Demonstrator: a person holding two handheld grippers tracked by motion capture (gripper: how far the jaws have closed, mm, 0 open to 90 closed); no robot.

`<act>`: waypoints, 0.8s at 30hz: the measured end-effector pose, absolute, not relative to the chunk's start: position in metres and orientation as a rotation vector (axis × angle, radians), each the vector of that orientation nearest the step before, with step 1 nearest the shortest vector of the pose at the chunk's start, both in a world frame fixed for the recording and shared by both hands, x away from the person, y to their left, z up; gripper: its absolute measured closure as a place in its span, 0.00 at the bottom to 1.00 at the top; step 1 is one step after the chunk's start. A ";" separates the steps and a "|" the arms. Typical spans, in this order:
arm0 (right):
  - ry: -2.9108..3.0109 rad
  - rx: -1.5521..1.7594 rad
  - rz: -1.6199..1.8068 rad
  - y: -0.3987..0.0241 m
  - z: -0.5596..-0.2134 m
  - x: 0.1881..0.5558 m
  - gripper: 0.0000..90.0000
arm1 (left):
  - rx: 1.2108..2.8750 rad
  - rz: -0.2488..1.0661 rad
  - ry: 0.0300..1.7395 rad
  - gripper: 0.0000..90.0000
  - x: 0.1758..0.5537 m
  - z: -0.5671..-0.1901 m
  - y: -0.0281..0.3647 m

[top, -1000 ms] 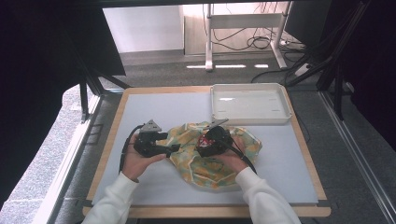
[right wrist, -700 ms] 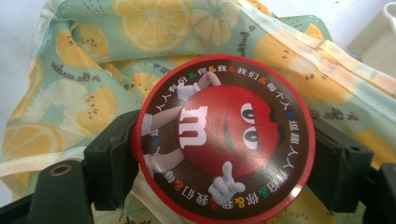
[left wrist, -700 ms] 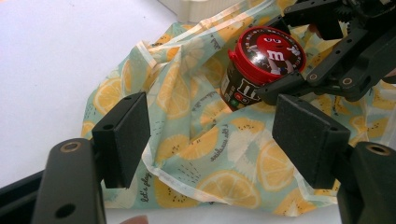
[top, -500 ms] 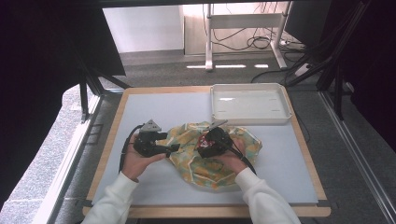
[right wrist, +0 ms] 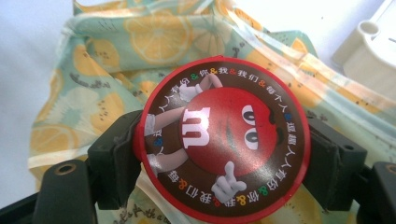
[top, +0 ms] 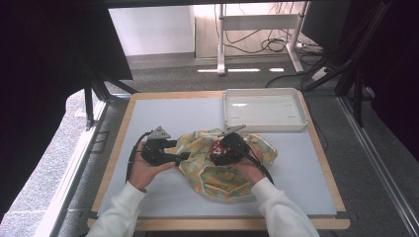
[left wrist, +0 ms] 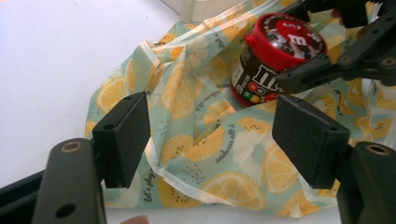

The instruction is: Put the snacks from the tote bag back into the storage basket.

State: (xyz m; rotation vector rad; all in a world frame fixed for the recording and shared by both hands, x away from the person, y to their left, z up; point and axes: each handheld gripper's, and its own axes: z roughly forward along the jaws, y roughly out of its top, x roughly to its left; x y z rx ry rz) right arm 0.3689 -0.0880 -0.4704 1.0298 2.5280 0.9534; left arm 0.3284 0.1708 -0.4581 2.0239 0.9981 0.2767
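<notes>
Lemon-printed cloth lies where it lay a second ago; we see no shift in either hand. Our left gripper stands open, jaws apart over the cloth's hem, bare white table beyond its left jaw. Our right gripper clamps the red-lidded candy jar, lid facing its camera, jar tilted, white tray beyond.

Red-lidded brown candy jar tilted above a rumpled lemon-print cloth.
</notes>
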 end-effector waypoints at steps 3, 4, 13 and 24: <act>2.528 1.011 0.972 -0.089 -0.465 0.367 0.25 | 2.026 0.276 0.996 0.31 0.329 -0.459 0.171; 2.529 1.005 0.981 -0.090 -0.464 0.366 0.25 | 2.027 0.276 0.997 0.31 0.329 -0.459 0.171; 2.515 0.970 1.030 -0.096 -0.448 0.360 0.25 | 2.029 0.271 1.005 0.31 0.329 -0.460 0.171; 2.502 0.929 1.092 -0.106 -0.429 0.354 0.26 | 2.027 0.271 1.007 0.31 0.330 -0.460 0.171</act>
